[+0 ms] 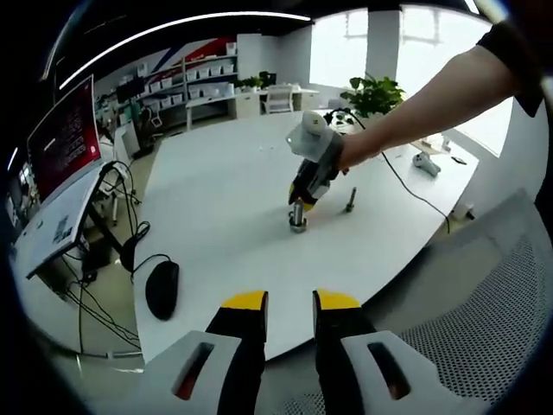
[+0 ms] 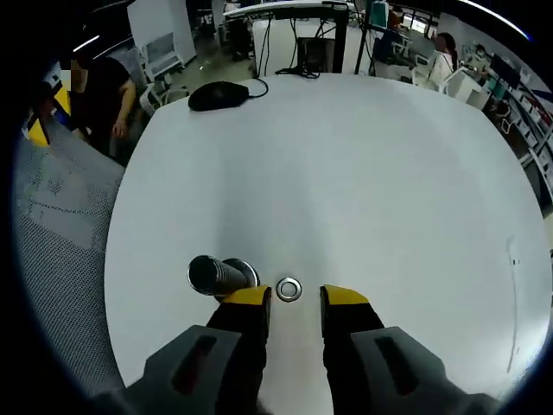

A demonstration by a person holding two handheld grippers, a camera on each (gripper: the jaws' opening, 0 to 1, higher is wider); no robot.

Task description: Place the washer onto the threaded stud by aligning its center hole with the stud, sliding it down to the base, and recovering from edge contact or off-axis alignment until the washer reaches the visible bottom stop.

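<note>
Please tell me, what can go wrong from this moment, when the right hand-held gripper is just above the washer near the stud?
1. The washer lies flat on the white table, so the open right hand-held gripper may only push it along instead of lifting it.
2. The threaded stud stands right beside one jaw; the jaw could bump it.
3. A black mouse lies farther away and seems no danger.

Yellow-tipped black jaws of the right gripper (image 2: 294,298) are flanking a small silver metal washer (image 2: 289,289) beside a grey ribbed metal stud (image 2: 218,274) on the plain white round table (image 2: 363,173), a black oval mouse (image 2: 219,94) lying far off.
</note>
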